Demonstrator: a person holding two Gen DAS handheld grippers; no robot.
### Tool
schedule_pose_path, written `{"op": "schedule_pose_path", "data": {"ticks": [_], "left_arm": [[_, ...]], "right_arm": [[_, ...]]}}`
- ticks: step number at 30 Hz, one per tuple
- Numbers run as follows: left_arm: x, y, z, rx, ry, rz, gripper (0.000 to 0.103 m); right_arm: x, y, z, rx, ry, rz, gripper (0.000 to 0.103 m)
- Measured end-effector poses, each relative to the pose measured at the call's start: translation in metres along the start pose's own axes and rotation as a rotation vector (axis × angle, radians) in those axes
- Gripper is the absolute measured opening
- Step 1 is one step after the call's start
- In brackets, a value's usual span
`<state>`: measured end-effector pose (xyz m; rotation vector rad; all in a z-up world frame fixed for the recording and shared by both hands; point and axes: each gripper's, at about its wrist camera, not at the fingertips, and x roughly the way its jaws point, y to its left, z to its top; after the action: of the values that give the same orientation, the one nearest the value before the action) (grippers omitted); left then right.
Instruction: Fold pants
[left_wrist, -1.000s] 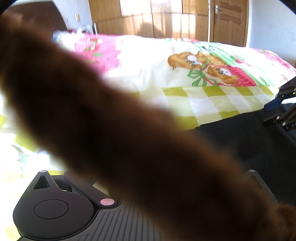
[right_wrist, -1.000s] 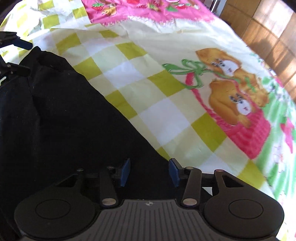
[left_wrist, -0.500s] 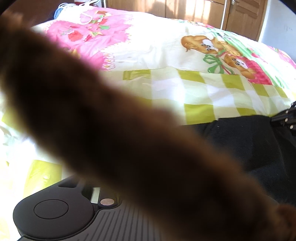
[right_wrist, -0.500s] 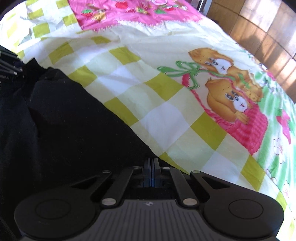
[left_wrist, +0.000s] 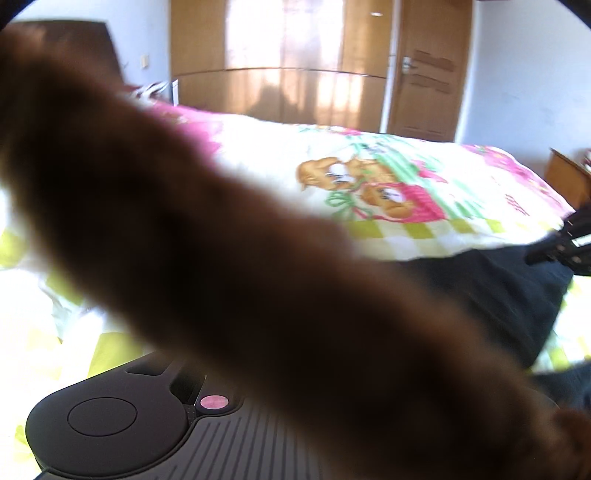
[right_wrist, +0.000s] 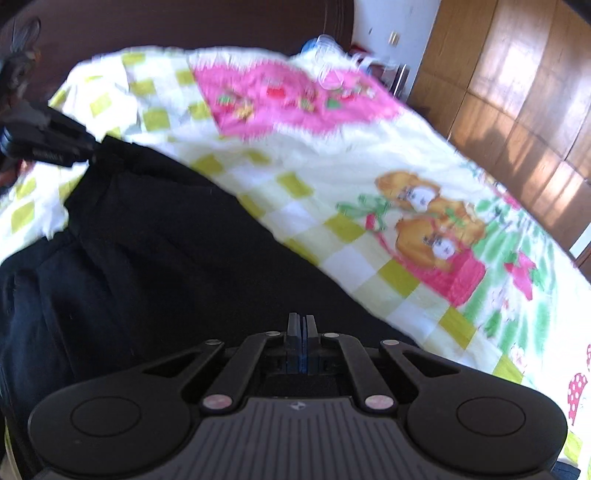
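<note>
Bedspread under pants; blurred brown shape blocks left view.

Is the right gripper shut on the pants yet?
Shut. In the right wrist view the right gripper has its blue pads pressed together at the black pants' near edge; cloth between them cannot be made out.

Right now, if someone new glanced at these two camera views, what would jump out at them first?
In the left wrist view, a big blurry brown shape crosses most of the picture and hides the left gripper's fingers. In the right wrist view, the black pants fill the lower left, lying on a bright bedspread with bears, pink patches and green checks. The right gripper sits at the bottom centre, its fingers pressed together at the edge of the pants.
</note>
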<state>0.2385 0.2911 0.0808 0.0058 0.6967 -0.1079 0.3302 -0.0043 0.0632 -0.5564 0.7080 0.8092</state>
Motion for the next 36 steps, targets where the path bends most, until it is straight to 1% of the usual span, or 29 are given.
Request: {"op": "schedule_pose_path", "data": {"ticks": [1,2,3,4,5,6,8,11,13,15,17,20,22,23,24,25,26,28,31,33,36], "left_arm": [[0.002,-0.003,-0.001,0.003,0.000,0.001,0.011],[0.004,-0.006,-0.001,0.001,-0.004,-0.002,0.011],[0.005,-0.008,-0.003,-0.008,-0.011,-0.011,0.011],[0.005,-0.011,-0.005,-0.011,-0.017,-0.028,0.011],[0.003,-0.014,-0.008,-0.005,-0.021,-0.044,0.011],[0.001,-0.016,-0.010,0.008,-0.019,-0.057,0.011],[-0.002,-0.019,-0.015,0.026,-0.014,-0.066,0.011],[-0.010,-0.015,-0.018,-0.002,-0.030,-0.105,0.011],[-0.010,-0.014,-0.018,-0.011,-0.029,-0.131,0.011],[-0.005,-0.013,-0.016,-0.021,-0.019,-0.157,0.011],[0.000,-0.012,-0.013,-0.024,-0.013,-0.168,0.011],[0.004,-0.004,-0.010,-0.056,-0.015,-0.178,0.011],[0.002,0.003,-0.010,-0.077,-0.025,-0.185,0.011],[0.001,0.005,-0.010,-0.083,-0.028,-0.187,0.011],[0.001,0.006,-0.011,-0.088,-0.027,-0.189,0.011],[0.001,0.007,-0.012,-0.092,-0.025,-0.192,0.011],[0.001,0.007,-0.013,-0.094,-0.023,-0.195,0.011],[0.003,0.006,-0.015,-0.095,-0.023,-0.195,0.011],[0.000,0.005,-0.018,-0.106,-0.038,-0.196,0.011],[-0.006,0.004,-0.021,-0.114,-0.048,-0.198,0.011],[-0.020,-0.001,-0.024,-0.106,-0.065,-0.206,0.011]], "right_arm": [[0.007,0.002,-0.001,-0.011,-0.018,-0.036,0.019],[0.014,0.005,-0.001,-0.031,-0.038,-0.068,0.023],[0.022,0.007,0.000,-0.069,-0.036,-0.084,0.027],[0.032,0.008,0.001,-0.114,-0.014,-0.088,0.032],[0.042,0.009,0.003,-0.157,-0.007,-0.092,0.041],[0.052,0.009,0.005,-0.202,-0.002,-0.093,0.047],[0.076,0.007,0.012,-0.257,0.023,-0.094,0.053],[0.103,-0.007,0.027,-0.179,0.004,-0.067,0.055],[0.120,-0.010,0.034,-0.189,0.018,-0.038,0.056],[0.138,-0.008,0.042,-0.231,0.068,0.009,0.058],[0.152,-0.006,0.048,-0.264,0.096,0.042,0.058],[0.167,-0.008,0.054,-0.252,0.118,0.085,0.058],[0.174,-0.009,0.057,-0.231,0.133,0.083,0.058],[0.175,-0.011,0.058,-0.210,0.136,0.094,0.051],[0.175,-0.011,0.059,-0.194,0.135,0.103,0.029],[0.174,-0.011,0.058,-0.181,0.137,0.100,0.023],[0.172,-0.008,0.056,-0.181,0.131,0.092,0.023],[0.162,-0.003,0.049,-0.198,0.106,0.068,0.020],[0.133,-0.003,0.041,-0.148,0.055,0.067,0.019],[0.104,0.000,0.034,-0.130,0.018,0.085,0.019],[0.061,0.010,0.019,-0.124,-0.012,0.091,0.019]]}}
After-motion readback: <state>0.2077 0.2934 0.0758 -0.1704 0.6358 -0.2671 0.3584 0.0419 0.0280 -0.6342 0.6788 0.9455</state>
